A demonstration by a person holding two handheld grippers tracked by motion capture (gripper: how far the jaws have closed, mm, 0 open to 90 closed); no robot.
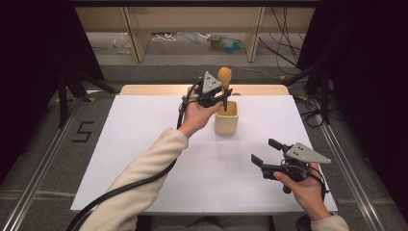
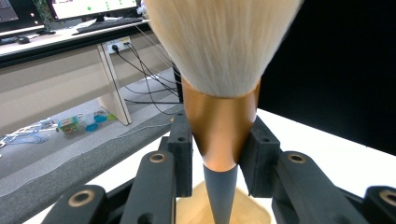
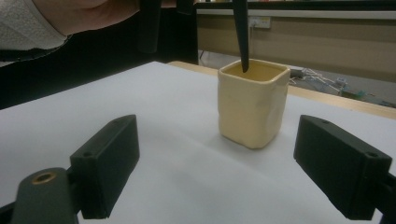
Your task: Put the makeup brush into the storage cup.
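So the makeup brush [image 1: 224, 77] sits just above the middle of the high view, standing upright with its fluffy head on top and its dark pointed handle aimed down into the cream cup [image 1: 226, 118]. The tip of the handle is right at the cup's open mouth; in the right claw's view you can see it dip just inside the rim, toward the back wall.

The left claw [image 1: 219, 96] is clamped on the brush. In its own view both black jaws press against the copper ferrule [image 2: 222, 128], one on each side, with the pale bristles [image 2: 219, 42] fanning out across the top of the frame and the grey handle tapering down between the jaws. The person's left hand [image 1: 195, 115] holds it over the cup from the left side.

The cup stands on the white surface [image 1: 144, 144], a bit above the middle of the frame.

The right claw [image 1: 267, 151] is down in the lower right of the high view, well apart from the cup, jaws spread wide with nothing between them. It points toward the cup, which shows between its two jaws in its own view.
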